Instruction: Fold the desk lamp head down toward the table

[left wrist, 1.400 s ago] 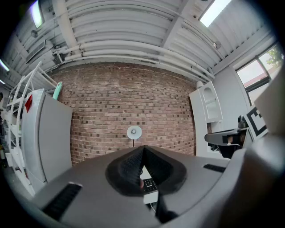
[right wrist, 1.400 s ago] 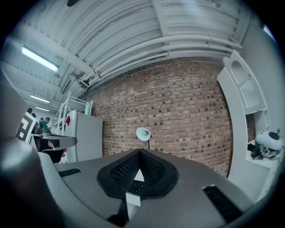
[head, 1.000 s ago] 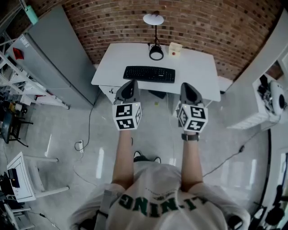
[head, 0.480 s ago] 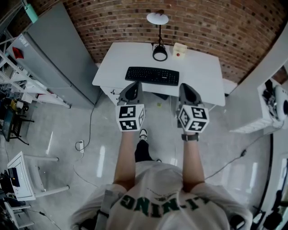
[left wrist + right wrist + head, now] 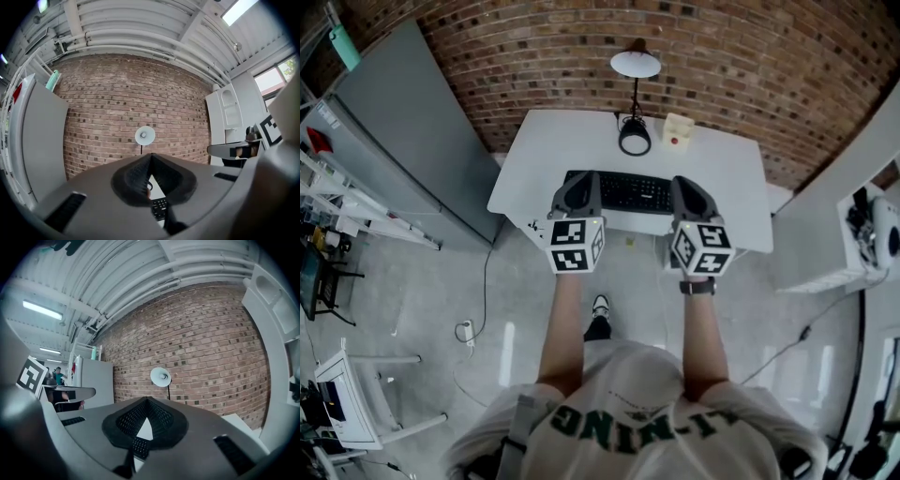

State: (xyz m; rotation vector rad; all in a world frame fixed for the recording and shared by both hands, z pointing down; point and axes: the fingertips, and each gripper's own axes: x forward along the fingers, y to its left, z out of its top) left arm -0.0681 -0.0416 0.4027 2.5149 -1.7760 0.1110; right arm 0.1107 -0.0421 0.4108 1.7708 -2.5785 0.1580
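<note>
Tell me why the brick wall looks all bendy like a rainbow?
Head view: the lens bows the brick wall into an arc. Left gripper view: the wall bulges, the corners go black, and a ceiling light glares white. Right gripper view: the ceiling pipes curve too, with a dark rim around the picture.

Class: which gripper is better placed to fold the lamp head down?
Left, marginally: the left gripper and right gripper hover shut near the keyboard, equally far from the lamp head, but the small box stands on the right's side.
</note>
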